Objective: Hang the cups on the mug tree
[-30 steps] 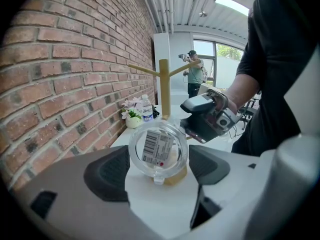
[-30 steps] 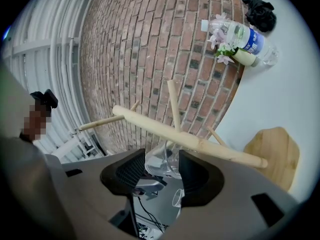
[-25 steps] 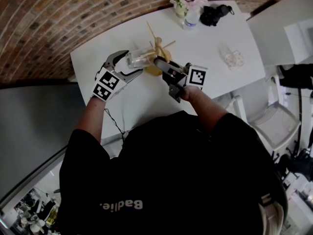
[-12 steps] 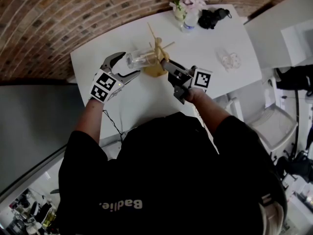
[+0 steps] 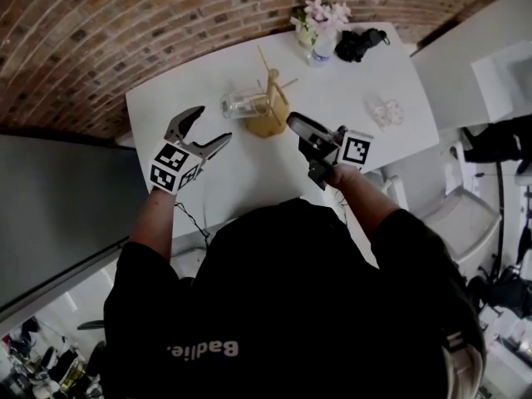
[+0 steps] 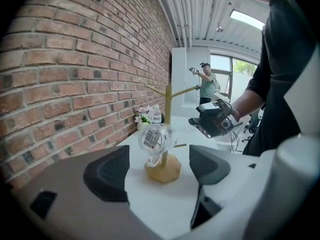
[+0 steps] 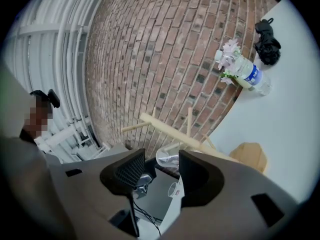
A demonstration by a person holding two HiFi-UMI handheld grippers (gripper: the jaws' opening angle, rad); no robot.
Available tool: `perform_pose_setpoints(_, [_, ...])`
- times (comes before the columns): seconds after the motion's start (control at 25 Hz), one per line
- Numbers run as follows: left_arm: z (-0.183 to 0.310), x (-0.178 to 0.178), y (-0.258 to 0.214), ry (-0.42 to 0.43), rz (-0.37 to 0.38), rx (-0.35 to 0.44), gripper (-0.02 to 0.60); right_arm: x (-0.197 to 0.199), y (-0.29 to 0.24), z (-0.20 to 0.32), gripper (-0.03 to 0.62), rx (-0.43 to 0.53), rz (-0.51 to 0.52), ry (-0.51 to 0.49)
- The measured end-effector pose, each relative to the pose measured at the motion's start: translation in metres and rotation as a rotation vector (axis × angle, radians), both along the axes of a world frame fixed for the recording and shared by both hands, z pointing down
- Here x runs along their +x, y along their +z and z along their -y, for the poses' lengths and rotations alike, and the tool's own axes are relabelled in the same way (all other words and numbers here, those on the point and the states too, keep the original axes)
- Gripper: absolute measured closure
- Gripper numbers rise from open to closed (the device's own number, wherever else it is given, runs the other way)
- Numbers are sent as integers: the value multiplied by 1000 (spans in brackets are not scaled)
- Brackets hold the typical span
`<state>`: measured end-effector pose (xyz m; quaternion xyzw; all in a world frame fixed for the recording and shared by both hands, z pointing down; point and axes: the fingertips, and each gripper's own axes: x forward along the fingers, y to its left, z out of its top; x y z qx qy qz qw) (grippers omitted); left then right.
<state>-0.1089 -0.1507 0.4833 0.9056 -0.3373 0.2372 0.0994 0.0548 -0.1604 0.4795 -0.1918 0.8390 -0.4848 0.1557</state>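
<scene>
The wooden mug tree stands mid-table near the brick wall. A clear cup hangs sideways from one of its left pegs. My left gripper is open and empty, a short way left of the cup. In the left gripper view the cup hangs on the tree beyond my left gripper. My right gripper sits just right of the tree's base, open and holding nothing. In the right gripper view the tree and cup lie past my right gripper. A second clear cup rests on the table at the right.
The white table has flowers, a water bottle and a black object at its far right corner. The brick wall runs close behind the tree. White furniture stands off the table's right.
My left gripper has let go of the clear cup, which now hangs on the tree, and drawn back to the left. My right gripper has moved right, away from the tree.
</scene>
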Motion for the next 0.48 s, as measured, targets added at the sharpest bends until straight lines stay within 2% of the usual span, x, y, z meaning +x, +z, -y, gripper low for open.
perform_pose_setpoints(0.24, [-27,-5,-31,-100,-108,2,239,-5,-21,-25,376,83,-59,-47])
perform_pose_setpoints(0.48, [-66,10,-66,-124,-251,18,307,-18,-44,-56,385,159,-108,-93])
